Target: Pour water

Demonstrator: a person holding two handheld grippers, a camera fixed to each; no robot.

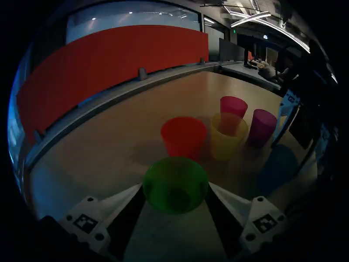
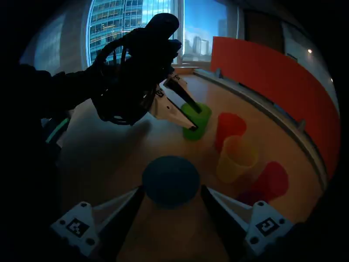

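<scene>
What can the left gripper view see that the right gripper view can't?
Left gripper view: long ceiling lights, with the green cup up close between the left tool's fingers.

Right gripper view: big windows with tall buildings outside, a hand holding the left tool, and the blue cup up close between the right tool's fingers.

Both: the wooden table, the red wall panel, and the green cup, blue cup, red cup, yellow cup and pink cups.

Tan table (image 1: 131, 126), green cup (image 1: 175, 185), red cup (image 1: 183, 136), yellow cup (image 1: 227, 135), blue cup (image 2: 171, 181).
</scene>
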